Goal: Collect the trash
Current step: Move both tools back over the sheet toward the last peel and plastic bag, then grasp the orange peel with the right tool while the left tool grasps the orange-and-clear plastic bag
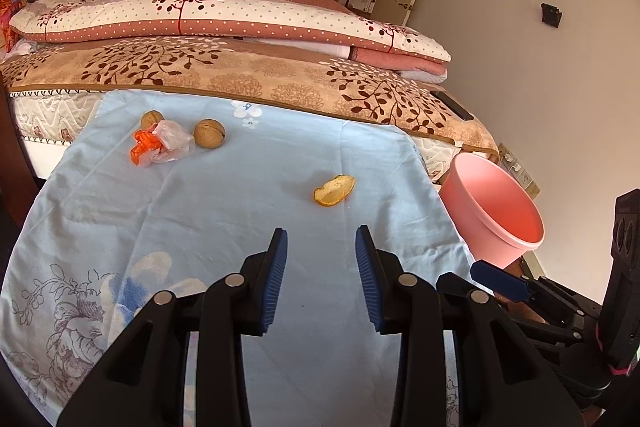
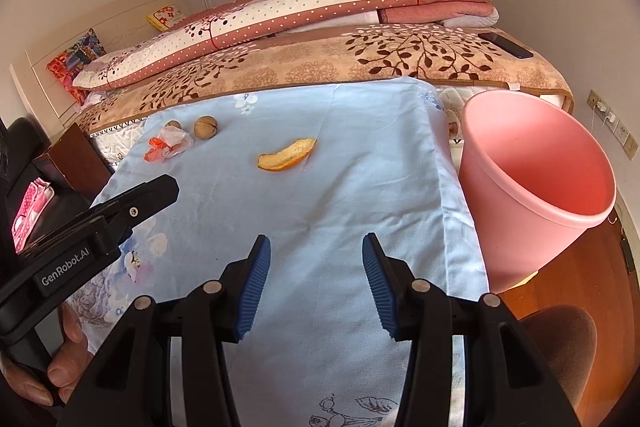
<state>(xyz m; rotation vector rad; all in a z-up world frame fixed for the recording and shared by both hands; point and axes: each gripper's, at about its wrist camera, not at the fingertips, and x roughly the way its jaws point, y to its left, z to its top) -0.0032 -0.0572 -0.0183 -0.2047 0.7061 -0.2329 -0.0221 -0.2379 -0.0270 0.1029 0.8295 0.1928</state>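
Observation:
On a light blue cloth [image 1: 224, 219] lie an orange peel [image 1: 334, 189], two walnuts [image 1: 209, 133] [image 1: 151, 118] and a crumpled orange-and-clear plastic wrapper [image 1: 162, 143]. The right wrist view shows the same peel [image 2: 287, 155], walnut [image 2: 205, 127] and wrapper [image 2: 168, 143]. A pink bin [image 1: 494, 207] [image 2: 536, 183] stands at the cloth's right edge. My left gripper [image 1: 321, 259] is open and empty, short of the peel. My right gripper [image 2: 316, 267] is open and empty above the cloth's near part.
A bed with folded quilts [image 1: 224, 15] runs behind the cloth. A dark phone [image 1: 454, 105] lies on the brown blanket near the bin. A brown stool [image 2: 564, 339] and wooden floor lie to the lower right. The left gripper's body [image 2: 80, 239] shows at the left.

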